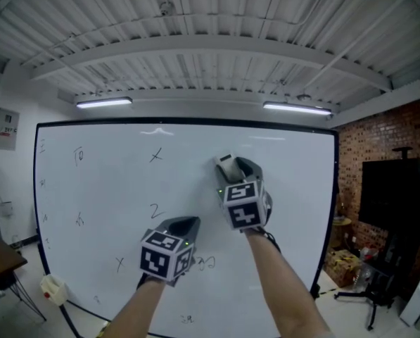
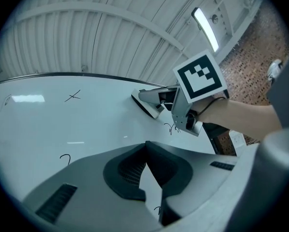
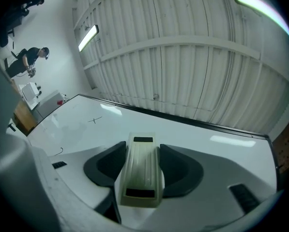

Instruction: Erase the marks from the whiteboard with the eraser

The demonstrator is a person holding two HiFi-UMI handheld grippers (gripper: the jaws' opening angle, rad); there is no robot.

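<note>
Your right gripper [image 1: 235, 172] is squeezed tight on the eraser [image 3: 140, 172]. The eraser sits long-ways between the two jaws, and its front end pokes out past the tips. Held like that, its wiping side can face the whiteboard [image 1: 104, 189], and you can push on it without it slipping. In the left gripper view the eraser looks like it lies against the board, but I cannot be sure it touches.

Your left gripper [image 2: 146, 148] is closed with nothing in it. Its tips meet, and only white board shows through the gap behind them. It hangs lower than the right gripper and to its left, close to the board. I think you hold it there just to keep it out of the way, since wiping needs only the eraser.

Lots of marks are left. A cross [image 1: 156, 155] is up and to the left of the right gripper. A hook-shaped mark [image 1: 155, 210] is just above the left gripper. A scribble [image 1: 206, 262] is below the right gripper, just beside the left one. The board right around the eraser looks clean, so I think the job is only partly done. The scribble looks like the nearest mark to wipe next.
</note>
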